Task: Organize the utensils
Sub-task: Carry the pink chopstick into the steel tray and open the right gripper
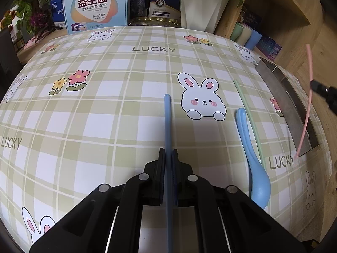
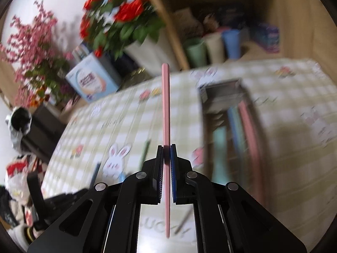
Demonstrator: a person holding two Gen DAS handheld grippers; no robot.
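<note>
My left gripper (image 1: pixel 168 150) is shut on a blue chopstick (image 1: pixel 167 118) that points forward low over the checked tablecloth. A blue spoon (image 1: pixel 256 168) and a green chopstick (image 1: pixel 246 107) lie on the cloth to its right. My right gripper (image 2: pixel 167 146) is shut on a pink chopstick (image 2: pixel 165 105) and holds it in the air; this chopstick also shows in the left wrist view (image 1: pixel 308 105), above the metal tray (image 1: pixel 280 97). The right wrist view is blurred; the tray (image 2: pixel 223 92) there holds pink, blue and green utensils.
Boxes (image 1: pixel 95 4), a white plant pot (image 1: pixel 202 8) and flowers stand along the table's far edge. Pastel cups (image 1: pixel 245 34) sit on a wooden shelf at the back right. The tray lies near the table's right edge.
</note>
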